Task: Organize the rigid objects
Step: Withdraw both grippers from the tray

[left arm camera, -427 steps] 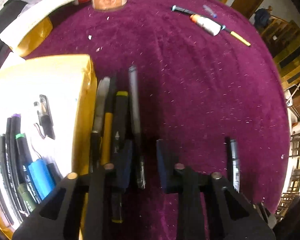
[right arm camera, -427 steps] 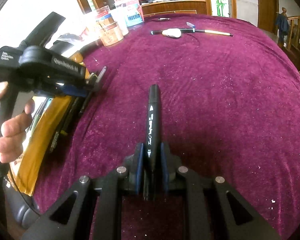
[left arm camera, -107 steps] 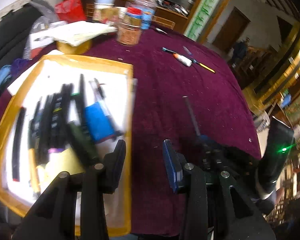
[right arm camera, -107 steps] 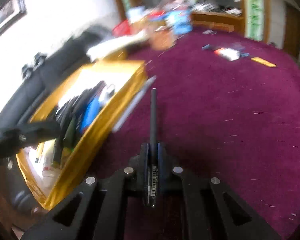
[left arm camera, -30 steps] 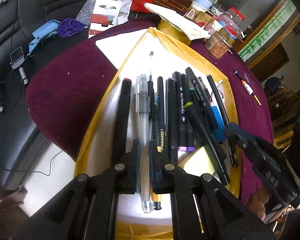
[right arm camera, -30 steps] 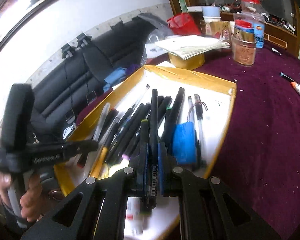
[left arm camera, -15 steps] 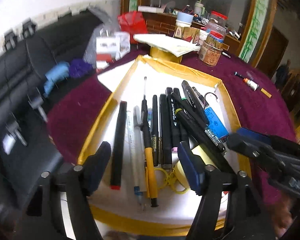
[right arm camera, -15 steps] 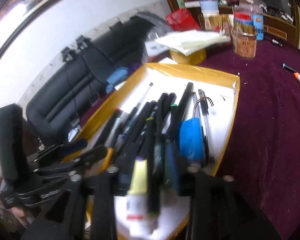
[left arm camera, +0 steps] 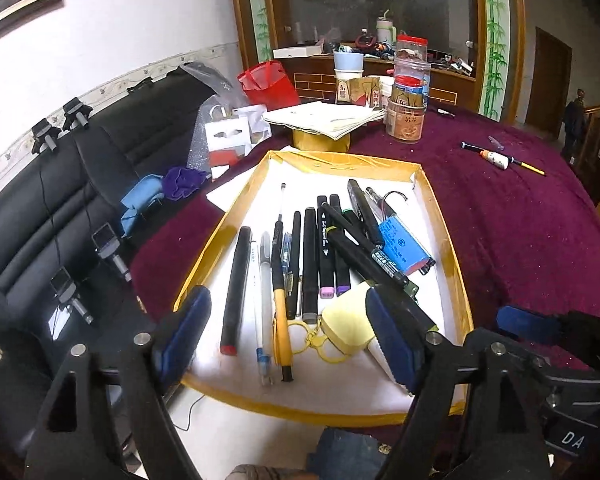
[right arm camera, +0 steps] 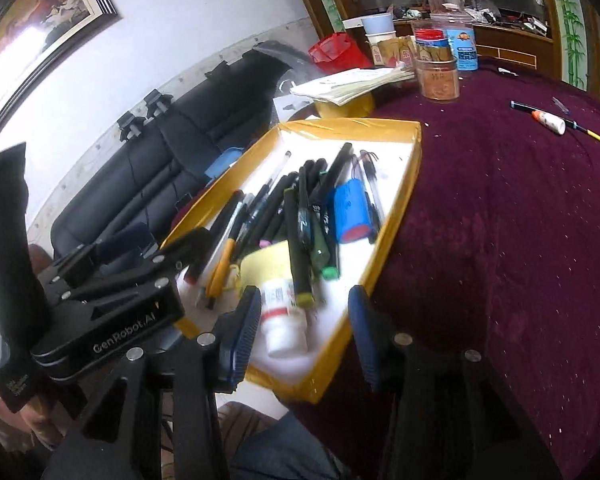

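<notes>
A yellow-rimmed tray with a white floor holds several black markers, a clear pen, a yellow-barrelled pen, a blue battery pack, a yellow pad and a white bottle. My left gripper hangs over the tray's near end, its jaws opening with nothing gripped. My right gripper is at the near right corner, its jaws also opening and free of the bottle lying below them.
A glue stick and pencil lie far out on the purple cloth. Jars, a paper stack and a red bag crowd the far edge. A black sofa stands left of the table.
The left gripper has let go of the clear pen and the right of a black pen. Both pens now lie in the tray. Both grippers opened and drew back toward the near end.
</notes>
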The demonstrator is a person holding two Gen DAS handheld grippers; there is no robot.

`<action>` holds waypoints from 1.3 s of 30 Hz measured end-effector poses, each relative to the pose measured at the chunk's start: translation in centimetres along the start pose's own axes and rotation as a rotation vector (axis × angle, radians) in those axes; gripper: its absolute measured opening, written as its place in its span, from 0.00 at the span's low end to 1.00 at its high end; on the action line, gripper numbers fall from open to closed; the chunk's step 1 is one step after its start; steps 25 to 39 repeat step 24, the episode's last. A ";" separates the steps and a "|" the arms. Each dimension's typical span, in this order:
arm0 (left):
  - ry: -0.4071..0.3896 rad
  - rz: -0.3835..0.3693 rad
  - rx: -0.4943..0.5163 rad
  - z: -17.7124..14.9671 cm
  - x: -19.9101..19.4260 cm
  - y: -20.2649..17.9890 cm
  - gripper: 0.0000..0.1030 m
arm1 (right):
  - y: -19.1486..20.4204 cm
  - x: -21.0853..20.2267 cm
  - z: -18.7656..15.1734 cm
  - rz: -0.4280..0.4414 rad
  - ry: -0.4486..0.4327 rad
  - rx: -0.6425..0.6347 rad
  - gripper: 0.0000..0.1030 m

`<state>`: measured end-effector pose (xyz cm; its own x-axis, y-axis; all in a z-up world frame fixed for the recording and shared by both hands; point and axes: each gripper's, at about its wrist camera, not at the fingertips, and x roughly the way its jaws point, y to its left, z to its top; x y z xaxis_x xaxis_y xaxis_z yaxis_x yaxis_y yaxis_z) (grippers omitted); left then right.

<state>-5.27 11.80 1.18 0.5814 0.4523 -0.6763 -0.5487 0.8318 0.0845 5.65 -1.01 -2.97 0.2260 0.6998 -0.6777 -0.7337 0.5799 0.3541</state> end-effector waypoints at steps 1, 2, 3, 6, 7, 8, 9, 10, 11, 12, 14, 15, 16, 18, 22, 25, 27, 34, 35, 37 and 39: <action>0.004 -0.002 -0.003 -0.1 0.0 -0.1 0.79 | 0.0 -0.2 -0.1 0.003 -0.002 -0.001 0.39; 0.012 -0.006 -0.002 -0.2 0.0 -0.1 0.79 | 0.0 -0.3 -0.2 0.003 -0.003 -0.003 0.39; 0.017 -0.006 0.000 -0.3 0.0 -0.2 0.79 | 0.1 -0.5 -0.3 -0.001 -0.006 -0.006 0.39; 0.016 0.010 0.013 -0.6 -0.3 -0.5 0.79 | 0.4 -0.7 -0.5 0.001 -0.007 -0.013 0.39; 0.014 0.014 0.022 -0.7 -0.4 -0.7 0.79 | 0.5 -0.7 -0.6 -0.002 -0.009 -0.017 0.39; 0.014 0.013 0.025 -0.7 -0.4 -0.7 0.79 | 0.6 -0.8 -0.6 -0.004 -0.010 -0.020 0.39; 0.012 0.013 0.023 -0.8 -0.6 -0.7 0.79 | 0.7 -0.8 -0.7 -0.006 -0.010 -0.023 0.39; 0.011 0.011 0.021 -0.8 -0.6 -0.7 0.79 | 0.8 -0.8 -0.8 -0.006 -0.009 -0.024 0.39; 0.011 0.009 0.020 -0.8 -0.7 -0.6 0.79 | 0.8 -0.8 -0.8 -0.007 -0.009 -0.023 0.39; 0.012 0.007 0.017 -0.8 -0.7 -0.6 0.79 | 0.9 -0.8 -0.8 -0.008 -0.007 -0.024 0.39; 0.013 0.007 0.014 -0.8 -0.7 -0.5 0.79 | 1.0 -0.7 -0.9 -0.009 -0.004 -0.025 0.39; 0.013 0.010 0.016 -0.8 -0.6 -0.5 0.79 | 1.0 -0.7 -0.9 -0.010 -0.003 -0.026 0.39; 0.015 0.016 0.017 -0.8 -0.5 -0.4 0.79 | 1.1 -0.6 -0.9 -0.011 -0.002 -0.029 0.39; 0.026 0.025 0.020 -0.9 0.0 -0.2 0.80 | 1.2 -0.5 -0.9 -0.013 0.003 -0.030 0.39; 0.057 0.019 0.001 -1.2 1.1 0.6 0.80 | 1.4 0.2 -1.0 -0.018 0.019 -0.038 0.39; 0.048 0.011 -0.016 -1.2 1.1 1.0 0.80 | 1.6 0.5 -1.1 -0.022 0.028 -0.041 0.39; 0.048 0.011 -0.016 -1.2 1.1 1.0 0.80 | 1.6 0.5 -1.1 -0.022 0.028 -0.041 0.39; 0.048 0.011 -0.016 -1.2 1.1 1.0 0.80 | 1.6 0.5 -1.1 -0.022 0.028 -0.041 0.39; 0.048 0.011 -0.016 -1.2 1.1 1.0 0.80 | 1.6 0.5 -1.1 -0.022 0.028 -0.041 0.39; 0.048 0.011 -0.016 -1.2 1.1 1.0 0.80 | 1.6 0.5 -1.1 -0.022 0.028 -0.041 0.39; 0.048 0.011 -0.016 -1.2 1.1 1.0 0.80 | 1.6 0.5 -1.1 -0.022 0.028 -0.041 0.39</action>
